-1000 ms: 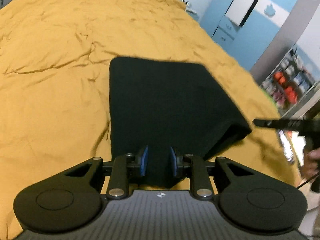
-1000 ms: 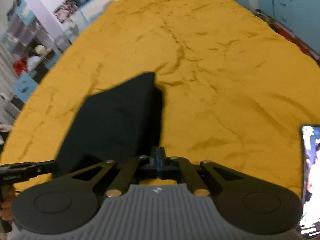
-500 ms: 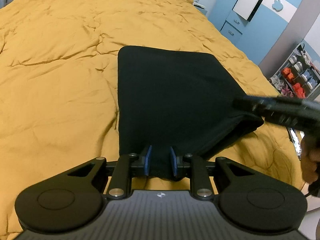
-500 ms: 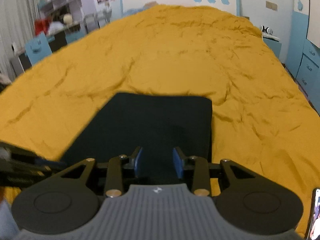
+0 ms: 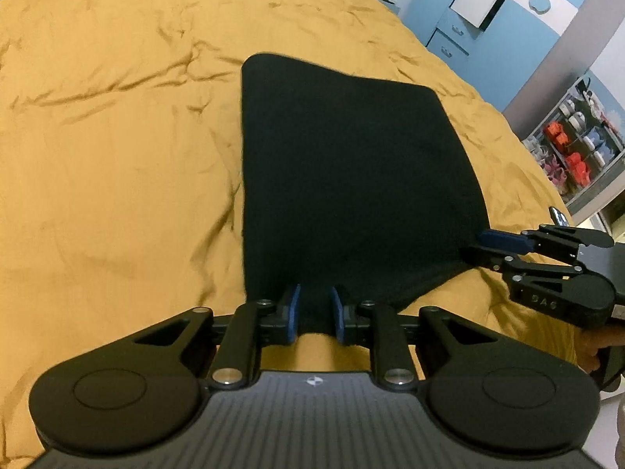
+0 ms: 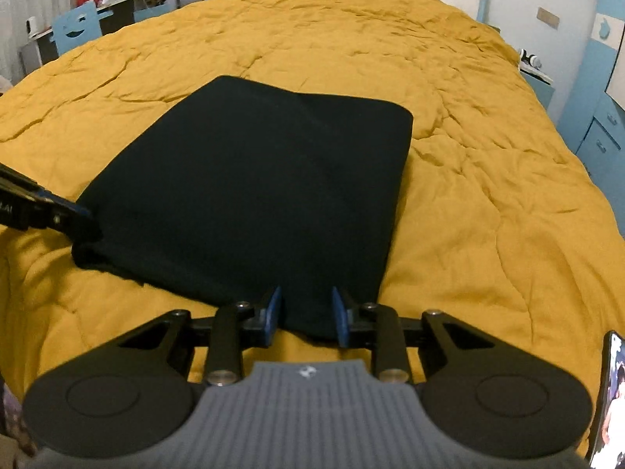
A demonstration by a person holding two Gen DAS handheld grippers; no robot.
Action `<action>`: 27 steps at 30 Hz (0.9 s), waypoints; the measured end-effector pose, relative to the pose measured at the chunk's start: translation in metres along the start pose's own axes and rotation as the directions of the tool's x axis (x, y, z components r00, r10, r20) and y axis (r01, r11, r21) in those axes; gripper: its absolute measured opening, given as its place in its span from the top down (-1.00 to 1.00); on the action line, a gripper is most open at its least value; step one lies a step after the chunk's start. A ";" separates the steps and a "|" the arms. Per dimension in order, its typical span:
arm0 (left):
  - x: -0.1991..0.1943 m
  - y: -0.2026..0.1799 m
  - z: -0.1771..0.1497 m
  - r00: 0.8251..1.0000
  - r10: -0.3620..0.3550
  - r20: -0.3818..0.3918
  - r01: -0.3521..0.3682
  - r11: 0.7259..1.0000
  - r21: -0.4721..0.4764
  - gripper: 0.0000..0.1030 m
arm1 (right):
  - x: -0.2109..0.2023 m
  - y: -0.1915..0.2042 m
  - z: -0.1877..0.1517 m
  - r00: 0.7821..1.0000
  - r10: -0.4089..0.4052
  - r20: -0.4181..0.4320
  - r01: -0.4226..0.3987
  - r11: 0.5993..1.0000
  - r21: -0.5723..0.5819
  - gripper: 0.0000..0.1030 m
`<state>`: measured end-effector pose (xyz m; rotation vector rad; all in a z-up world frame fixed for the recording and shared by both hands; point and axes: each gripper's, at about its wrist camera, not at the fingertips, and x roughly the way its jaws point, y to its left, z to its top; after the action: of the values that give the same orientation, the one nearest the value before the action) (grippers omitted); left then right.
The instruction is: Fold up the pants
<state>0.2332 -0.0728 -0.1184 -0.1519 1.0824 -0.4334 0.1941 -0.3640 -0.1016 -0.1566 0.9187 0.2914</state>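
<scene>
The black pants (image 5: 351, 179) lie folded into a flat rectangle on the bed, on top of the yellow blanket (image 5: 117, 156), w/ the near edge toward both cameras. In the left wrist view, going from left to right: wrinkled blanket first, then the pants in the middle, then the left claw (image 5: 315, 308) at the near left corner of the cloth. Its blue pads (image 5: 293, 305) stand apart, one on each side of a bit of the pants' edge, and do not press it. Further right, the right claw (image 5: 484, 244) comes in from the side at the near right corner of the pants; its pad tip is touching or just beside the cloth there, I cannot tell which. At the far right is a shelf (image 5: 574, 144) w/ small red and white things, and blue cabinets (image 5: 468, 19) behind the bed. In the right wrist view, left to right: the left claw (image 6: 74, 215) at the left corner of the pants (image 6: 254, 179), where the edge looks a bit bunched; then the flat cloth; then the right claw (image 6: 306, 310), fingers wide apart over the near edge and gripping nothing. To the right is more blanket (image 6: 488, 195), and a phone screen (image 6: 609, 398) at the lower right border.
</scene>
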 end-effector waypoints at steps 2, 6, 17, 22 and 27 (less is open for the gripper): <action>-0.003 0.008 -0.002 1.000 -0.020 -0.009 0.019 1.000 -0.021 0.61 | -0.004 -0.005 0.000 1.000 0.004 -0.004 -0.004 1.000 0.013 0.63; -0.016 0.016 0.002 0.998 -0.060 -0.021 0.059 0.998 -0.037 0.61 | -0.015 -0.015 0.000 0.999 -0.029 -0.045 0.031 0.999 0.038 0.59; -0.024 0.038 0.078 0.982 -0.075 0.175 0.091 0.992 -0.085 0.60 | -0.017 -0.058 0.052 0.996 -0.021 0.091 0.001 0.976 0.216 0.83; 0.009 0.045 0.112 0.973 -0.084 0.215 0.116 0.984 -0.137 0.60 | 0.010 -0.074 0.092 0.988 0.014 0.151 -0.059 0.954 0.293 0.82; 0.052 0.045 0.128 0.980 -0.058 0.192 0.089 0.983 -0.160 0.60 | 0.063 -0.072 0.110 0.994 0.026 0.109 -0.057 0.955 0.290 0.94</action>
<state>0.3779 -0.0651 -0.1162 -0.3757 0.9297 -0.3862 0.3356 -0.3927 -0.0856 0.1505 0.8514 0.1970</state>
